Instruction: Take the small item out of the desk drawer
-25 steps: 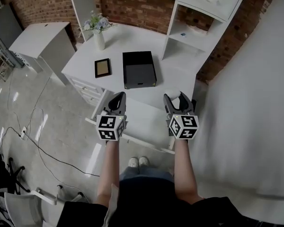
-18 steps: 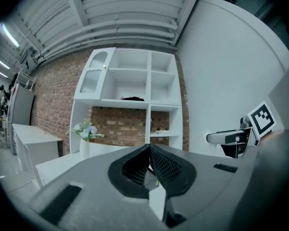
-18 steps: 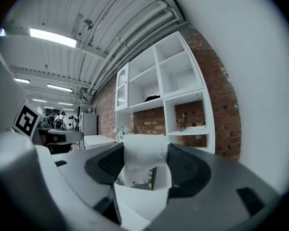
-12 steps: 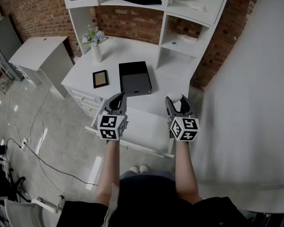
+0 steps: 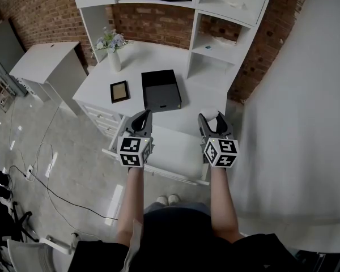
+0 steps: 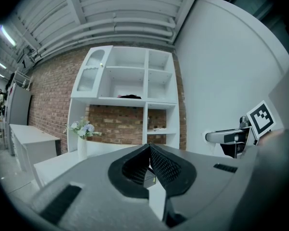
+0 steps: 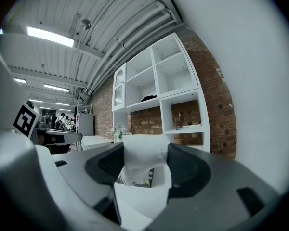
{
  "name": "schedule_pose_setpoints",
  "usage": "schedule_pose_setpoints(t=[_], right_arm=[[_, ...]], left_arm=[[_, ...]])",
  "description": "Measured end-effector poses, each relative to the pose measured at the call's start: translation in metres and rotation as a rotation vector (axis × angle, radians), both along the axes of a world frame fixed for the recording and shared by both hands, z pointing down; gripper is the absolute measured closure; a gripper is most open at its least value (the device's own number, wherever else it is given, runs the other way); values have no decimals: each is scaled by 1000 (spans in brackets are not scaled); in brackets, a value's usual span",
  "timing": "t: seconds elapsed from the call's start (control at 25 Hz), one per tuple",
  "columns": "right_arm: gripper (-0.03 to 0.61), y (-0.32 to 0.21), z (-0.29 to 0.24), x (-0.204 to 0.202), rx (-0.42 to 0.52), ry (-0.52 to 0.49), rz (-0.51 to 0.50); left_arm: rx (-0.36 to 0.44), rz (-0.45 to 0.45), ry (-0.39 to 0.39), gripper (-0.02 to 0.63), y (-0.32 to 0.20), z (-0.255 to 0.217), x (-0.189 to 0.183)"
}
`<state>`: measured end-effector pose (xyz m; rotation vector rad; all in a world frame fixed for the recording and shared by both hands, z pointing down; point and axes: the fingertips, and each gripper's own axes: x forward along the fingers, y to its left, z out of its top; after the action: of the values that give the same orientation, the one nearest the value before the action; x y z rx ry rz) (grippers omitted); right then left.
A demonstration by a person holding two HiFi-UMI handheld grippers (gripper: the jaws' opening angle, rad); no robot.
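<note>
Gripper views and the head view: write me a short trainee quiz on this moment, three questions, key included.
1. Multiple choice: what sits between the right gripper's jaws? A) a pen B) a white crumpled wad C) nothing
2. True or false: the left gripper stands wide open.
3. Short answer: on the desk, which dark thing lies just right of the picture frame?
Key: 1 B; 2 false, its jaws are together and empty; 3 the black box.
</note>
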<state>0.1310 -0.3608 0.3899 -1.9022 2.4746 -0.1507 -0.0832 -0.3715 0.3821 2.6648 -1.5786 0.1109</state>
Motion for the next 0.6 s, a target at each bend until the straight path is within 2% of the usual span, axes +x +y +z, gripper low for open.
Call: schedule_pose_setpoints(t=[0.6], right_arm=[[311, 1, 2, 4, -4, -3, -4]], left_arm=[[-16, 1, -3, 604, 0, 7, 5]])
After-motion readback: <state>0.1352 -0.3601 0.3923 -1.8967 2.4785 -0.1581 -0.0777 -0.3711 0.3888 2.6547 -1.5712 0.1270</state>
